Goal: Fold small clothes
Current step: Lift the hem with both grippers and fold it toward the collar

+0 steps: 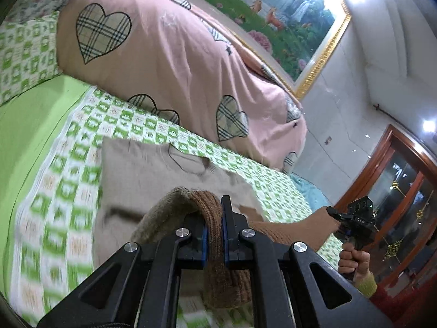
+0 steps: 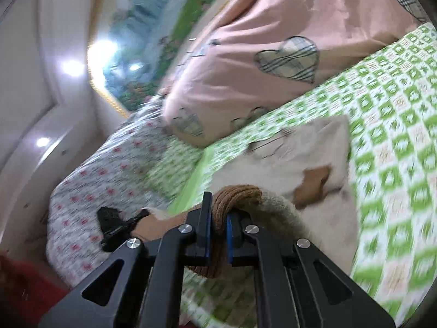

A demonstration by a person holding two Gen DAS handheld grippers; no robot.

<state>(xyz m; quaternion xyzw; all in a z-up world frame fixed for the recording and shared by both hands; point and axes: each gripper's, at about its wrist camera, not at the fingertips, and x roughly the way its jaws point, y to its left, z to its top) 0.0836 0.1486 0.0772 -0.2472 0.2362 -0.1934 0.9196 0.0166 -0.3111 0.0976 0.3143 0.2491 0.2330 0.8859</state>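
Both grippers clamp a small sweater above the bed.

The left gripper [image 1: 214, 229] has its jaws pinched on the brown ribbed hem of the sweater [image 1: 153, 175]; the right gripper [image 2: 218, 235] grips the same hem. The beige body lies on the green checked bedsheet [image 1: 82, 142], beside a pink quilt [image 1: 169, 54] with plaid hearts.

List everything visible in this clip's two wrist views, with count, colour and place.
sweater: one, beige with brown ribbed hem, spread on the bed, hem lifted
bedsheet: one, green and white checks, under the sweater
quilt: one, pink with plaid hearts, heaped behind the sweater
pillow: one, green and white, at the bed head
blanket: one, grey with red flowers, at the bed edge
painting: one, gold-framed landscape, on the wall
door: one, brown wood and glass
left hand-held gripper: black, shut on the hem
right hand-held gripper: black, shut on the hem
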